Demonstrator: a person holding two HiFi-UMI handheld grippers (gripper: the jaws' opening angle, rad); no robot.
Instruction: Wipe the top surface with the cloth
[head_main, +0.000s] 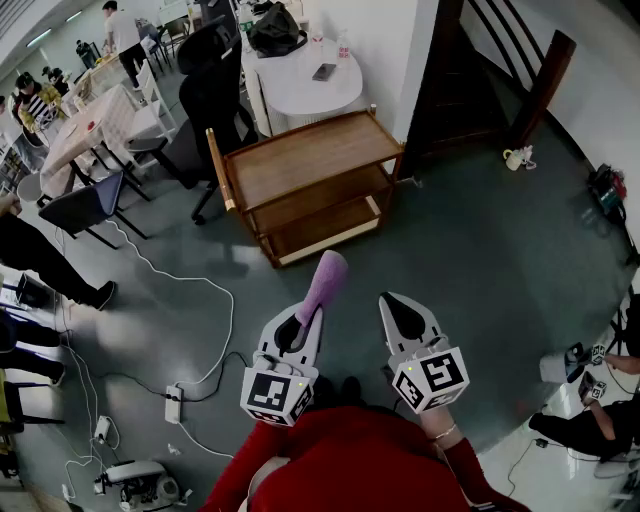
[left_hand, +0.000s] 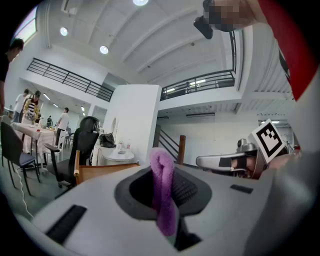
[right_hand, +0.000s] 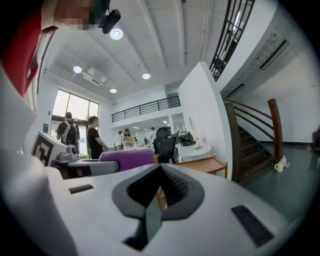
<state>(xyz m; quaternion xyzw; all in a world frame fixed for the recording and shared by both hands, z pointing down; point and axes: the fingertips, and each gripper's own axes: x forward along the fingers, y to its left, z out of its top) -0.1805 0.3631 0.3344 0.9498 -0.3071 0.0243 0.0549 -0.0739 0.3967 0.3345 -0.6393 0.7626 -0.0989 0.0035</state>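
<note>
At 9 o'clock from your left claw (head_main: 312, 312), a white power strip (head_main: 173, 403) lies on the grey floor (head_main: 480, 270) with cables trailing from it. Your left claw is clamped on the purple cloth (head_main: 325, 280). The cloth is pinched between the tips and sticks out past them toward 12 o'clock, well short of the cart. In the left gripper view it stands as an upright folded loop in the middle of the claw.

The wooden cart (head_main: 310, 160) stands at 12 o'clock from both claws, well apart from them. Its top surface is bare, and two lower shelves show beneath it. A black office chair (head_main: 215, 80) stands at the cart's 11 o'clock.

Your right claw (head_main: 388, 300) hangs just beside the left one at its 3 o'clock. Its tips are pressed together with nothing between them, as the right gripper view shows. Both claws are in the air above the floor.

Far off at 2 o'clock, a small pale cup (head_main: 517, 157) sits on the floor near the foot of the dark staircase (head_main: 520, 70).
</note>
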